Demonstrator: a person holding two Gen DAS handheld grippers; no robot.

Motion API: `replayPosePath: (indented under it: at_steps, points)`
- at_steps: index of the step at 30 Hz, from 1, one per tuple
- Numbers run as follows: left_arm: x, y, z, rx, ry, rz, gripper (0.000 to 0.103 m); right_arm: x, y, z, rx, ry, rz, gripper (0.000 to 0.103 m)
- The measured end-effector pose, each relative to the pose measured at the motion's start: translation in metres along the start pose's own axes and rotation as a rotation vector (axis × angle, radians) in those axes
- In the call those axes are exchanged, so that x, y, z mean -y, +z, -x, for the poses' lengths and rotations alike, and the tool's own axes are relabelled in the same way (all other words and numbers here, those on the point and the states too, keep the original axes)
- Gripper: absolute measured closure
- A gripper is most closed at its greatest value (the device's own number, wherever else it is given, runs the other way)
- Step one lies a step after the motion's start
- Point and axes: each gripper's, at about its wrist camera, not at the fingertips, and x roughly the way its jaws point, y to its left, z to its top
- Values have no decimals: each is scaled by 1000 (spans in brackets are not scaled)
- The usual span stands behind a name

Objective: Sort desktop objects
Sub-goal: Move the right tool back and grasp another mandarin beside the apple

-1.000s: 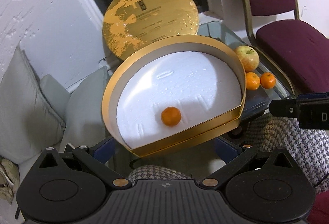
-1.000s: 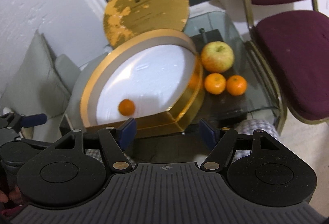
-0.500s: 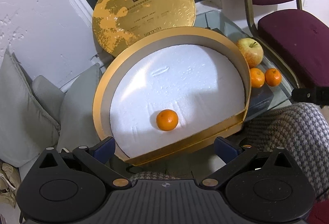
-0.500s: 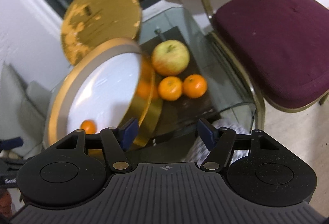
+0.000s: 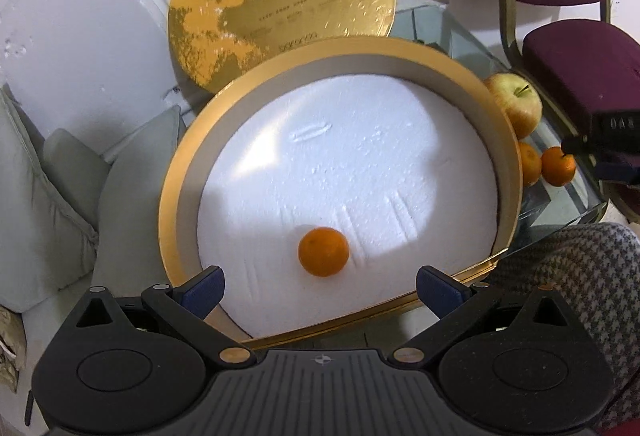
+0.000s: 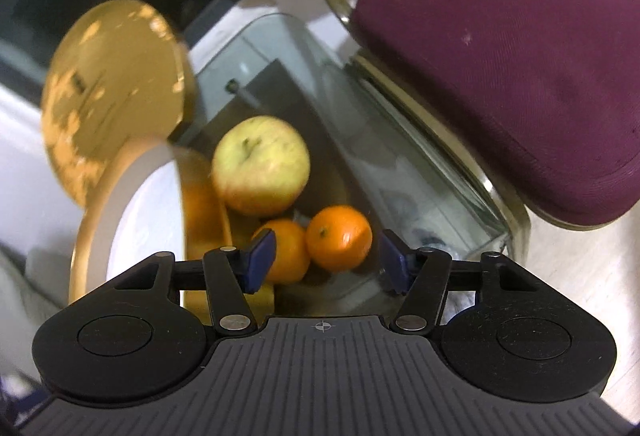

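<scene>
The left tongs point(image 5: 320, 288) hang spread wide and empty over the round gold box point(image 5: 176, 172) with one small orange point(image 5: 323, 252) inside (on white foam), while the right tongs point(image 6: 326, 256), also spread wide, hover by two oranges point(image 6: 340, 238) and an apple point(image 6: 261, 166) on the glass surface point(image 6: 400, 172).

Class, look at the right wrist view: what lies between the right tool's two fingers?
An orange lies in the open gap of the right tool, with a second orange partly behind one finger.
</scene>
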Motion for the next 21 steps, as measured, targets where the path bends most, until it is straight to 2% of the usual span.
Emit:
replayPosePath:
  at_steps: [6, 14, 17, 21]
  points:
    - [-11, -2, -12, -34, -7, 34, 1, 3, 8, -26, -37, -23, -97, 46]
    - [-19, -4, -19, -49, -26, 58, 1, 0, 7, -41, -81, -75, -118, 50]
    - [-22, -6, -19, -51, -28, 67, 1, 0, 8, -40, -69, -88, -116, 57]
    - [-27, -10, -17, -48, -31, 84, 1, 0, 7, -35, -59, -99, -113, 58]
